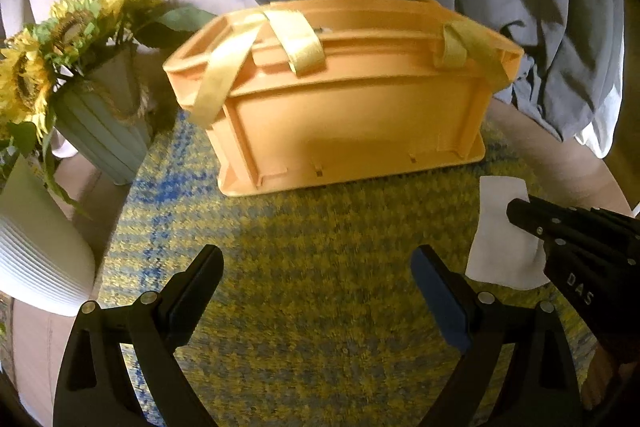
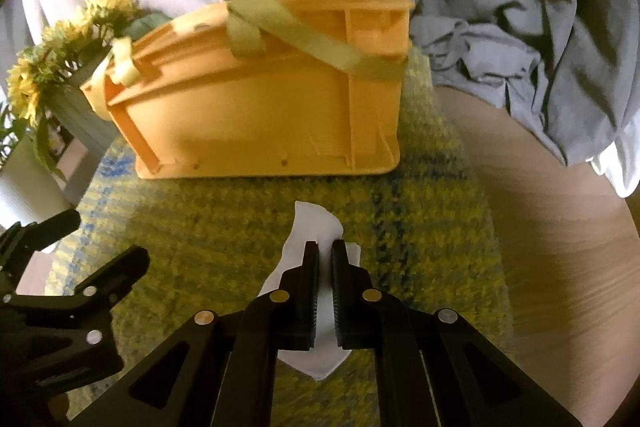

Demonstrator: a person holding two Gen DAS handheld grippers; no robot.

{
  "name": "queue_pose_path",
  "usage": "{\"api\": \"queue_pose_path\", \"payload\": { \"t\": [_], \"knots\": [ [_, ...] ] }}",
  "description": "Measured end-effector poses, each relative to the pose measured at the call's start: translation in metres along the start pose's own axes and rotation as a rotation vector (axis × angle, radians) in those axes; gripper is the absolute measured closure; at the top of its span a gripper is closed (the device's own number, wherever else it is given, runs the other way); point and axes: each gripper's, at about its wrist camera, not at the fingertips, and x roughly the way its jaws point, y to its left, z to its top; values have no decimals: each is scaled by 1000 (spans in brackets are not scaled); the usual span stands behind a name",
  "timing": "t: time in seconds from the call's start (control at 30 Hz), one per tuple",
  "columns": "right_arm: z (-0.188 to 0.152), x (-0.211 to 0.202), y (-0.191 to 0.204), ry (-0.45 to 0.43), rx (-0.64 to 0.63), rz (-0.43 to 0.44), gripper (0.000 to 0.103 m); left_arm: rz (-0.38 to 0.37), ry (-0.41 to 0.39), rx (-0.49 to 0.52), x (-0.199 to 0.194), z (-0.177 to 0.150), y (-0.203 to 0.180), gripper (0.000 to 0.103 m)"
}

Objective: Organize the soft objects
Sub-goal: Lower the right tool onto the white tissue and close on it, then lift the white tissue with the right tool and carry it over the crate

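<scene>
The right tool (image 2: 325, 255) pinches a white cloth (image 2: 316, 227) over the yellow-blue mat (image 2: 400, 247). The left tool (image 1: 316, 267) is spread wide, holding nothing, before the orange crate (image 1: 344, 115).

One orange ribbed plastic crate (image 1: 344, 115), with yellow fabric straps (image 1: 298, 41) draped over its rim — three show from the left wrist view. One white folded cloth (image 2: 316, 227). One pale green ribbed vase (image 1: 100, 131) holding yellow artificial sunflowers (image 1: 24, 75) — exact count unclear. One yellow-and-blue woven mat (image 1: 320, 267).
</scene>
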Motion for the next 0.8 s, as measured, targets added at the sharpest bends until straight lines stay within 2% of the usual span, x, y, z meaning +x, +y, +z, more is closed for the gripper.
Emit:
{"api": "queue_pose_path", "payload": {
  "t": [0.8],
  "knots": [
    [30, -84, 24, -235, -33, 59, 96, 2, -270, -46, -91, 27, 22, 5]
  ]
}}
